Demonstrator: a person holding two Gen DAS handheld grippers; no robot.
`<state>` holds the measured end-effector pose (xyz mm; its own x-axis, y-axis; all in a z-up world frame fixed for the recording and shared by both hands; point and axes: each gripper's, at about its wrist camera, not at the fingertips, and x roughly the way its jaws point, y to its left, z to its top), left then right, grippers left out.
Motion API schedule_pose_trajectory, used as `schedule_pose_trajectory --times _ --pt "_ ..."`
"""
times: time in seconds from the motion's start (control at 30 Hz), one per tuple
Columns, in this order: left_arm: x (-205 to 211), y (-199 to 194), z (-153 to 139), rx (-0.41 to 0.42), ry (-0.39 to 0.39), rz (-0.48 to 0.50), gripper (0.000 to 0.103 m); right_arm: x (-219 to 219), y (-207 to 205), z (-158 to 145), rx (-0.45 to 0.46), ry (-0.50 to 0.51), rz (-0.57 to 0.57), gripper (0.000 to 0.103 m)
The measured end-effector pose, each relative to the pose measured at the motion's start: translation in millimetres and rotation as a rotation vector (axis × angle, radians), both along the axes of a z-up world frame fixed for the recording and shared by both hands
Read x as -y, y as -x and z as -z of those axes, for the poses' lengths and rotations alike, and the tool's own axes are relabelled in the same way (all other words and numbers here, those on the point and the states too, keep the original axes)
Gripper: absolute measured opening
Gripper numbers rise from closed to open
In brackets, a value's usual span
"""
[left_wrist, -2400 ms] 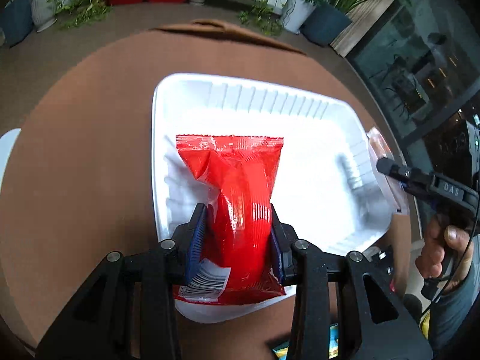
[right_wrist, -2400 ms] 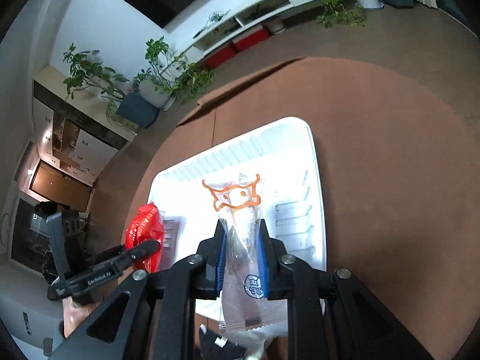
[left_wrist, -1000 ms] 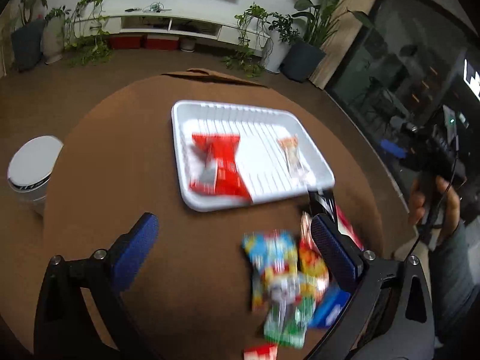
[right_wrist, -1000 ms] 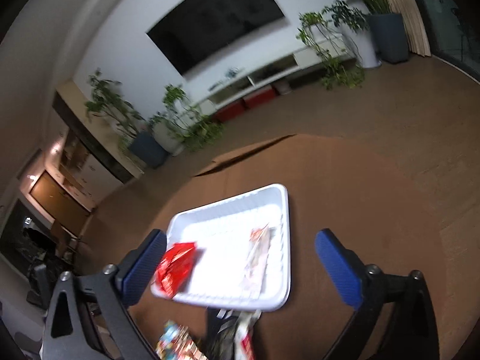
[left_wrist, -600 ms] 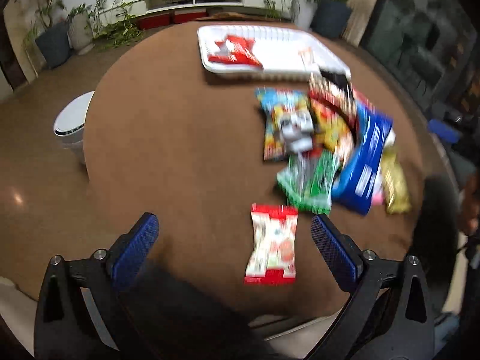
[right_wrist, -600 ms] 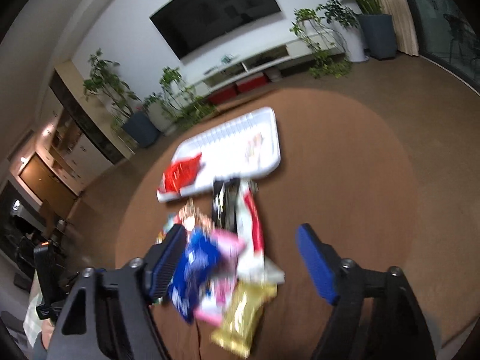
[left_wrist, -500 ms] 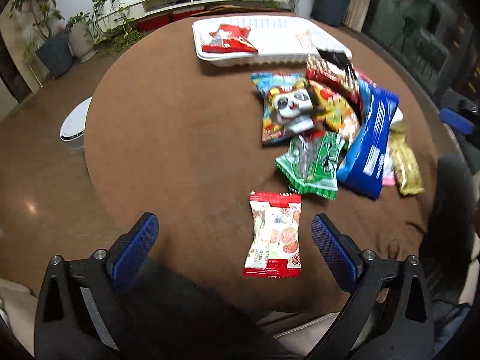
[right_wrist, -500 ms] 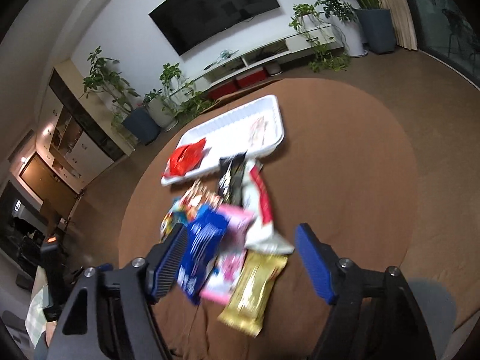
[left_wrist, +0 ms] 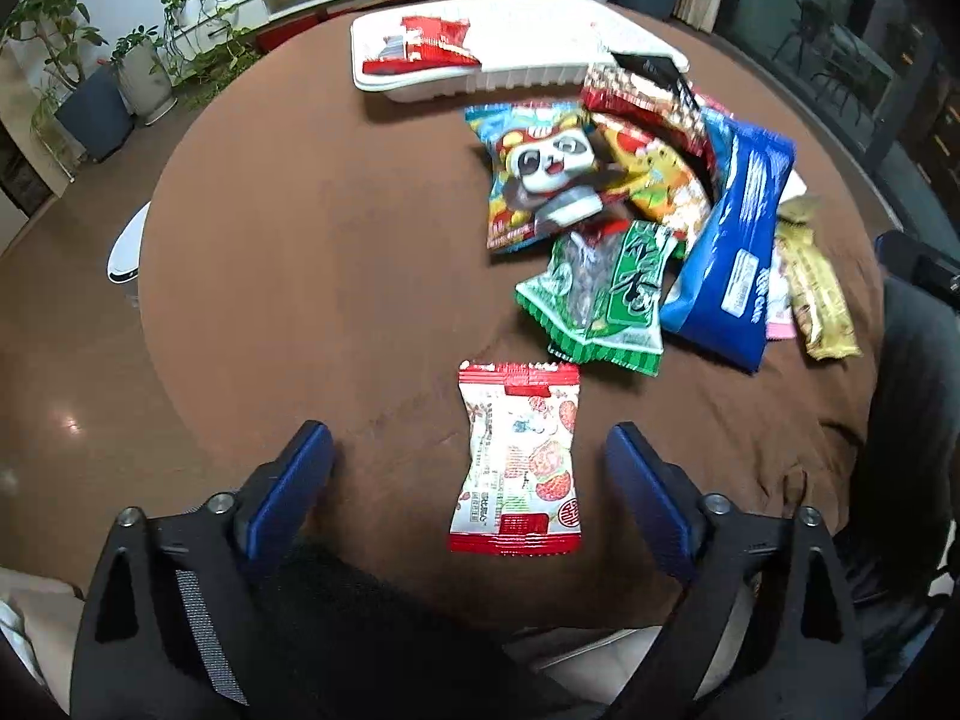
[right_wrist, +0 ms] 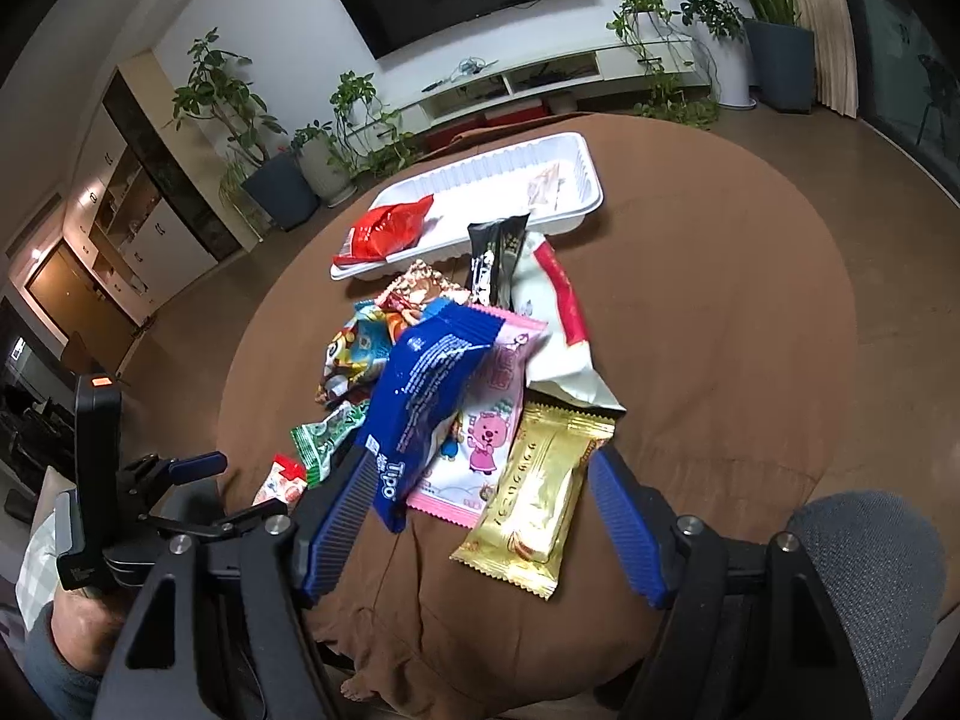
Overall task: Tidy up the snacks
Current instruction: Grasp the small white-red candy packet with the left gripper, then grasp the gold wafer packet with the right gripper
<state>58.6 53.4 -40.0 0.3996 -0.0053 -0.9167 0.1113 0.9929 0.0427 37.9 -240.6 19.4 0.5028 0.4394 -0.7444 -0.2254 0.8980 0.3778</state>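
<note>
A red-and-white snack packet [left_wrist: 516, 456] lies flat on the brown round table near its front edge. My left gripper [left_wrist: 465, 438] points down over it. Its jaws are closing with the packet between them, and the blue pads [left_wrist: 288, 486] stand clear of it. My right gripper [right_wrist: 480, 462] is open over a gold packet [right_wrist: 534, 498], with a blue Tipo bag [right_wrist: 426, 384] by its left finger. The white tray [left_wrist: 522, 75] at the far side holds a red bag [left_wrist: 420, 42] and a clear packet [right_wrist: 543, 186].
A loose pile lies between the tray and me: panda bag [left_wrist: 540, 168], green packet [left_wrist: 606, 294], pink packet [right_wrist: 492, 420], white-and-red pouch [right_wrist: 558, 324], black sticks [right_wrist: 495, 258]. A white bin [left_wrist: 123, 252] stands on the floor at left. A grey chair [right_wrist: 870, 600] is near right.
Both grippers left their packets in the tray and drew back to the table's near side. The left now hangs lower over the red-and-white packet with narrower jaws; the right straddles the gold packet.
</note>
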Motion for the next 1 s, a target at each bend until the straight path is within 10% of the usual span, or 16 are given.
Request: schedule_pose_trajectory --times 0.3,0.53,1.0 --pt "-1.4 -6.5 9.8 -0.031 0.028 0.033 0.072 1.0 0.5 2.1 -0.010 0.008 0.003 0.076" --pt "-5.8 -5.4 4.6 -0.029 0.050 0.054 0.034 2.0 1.5 1.8 -0.009 0.014 0.003 0.076" --pt "-17.6 -5.8 -7.6 0.023 0.183 0.047 0.033 -7.7 0.8 20.7 -0.077 0.134 -0.021 0.065"
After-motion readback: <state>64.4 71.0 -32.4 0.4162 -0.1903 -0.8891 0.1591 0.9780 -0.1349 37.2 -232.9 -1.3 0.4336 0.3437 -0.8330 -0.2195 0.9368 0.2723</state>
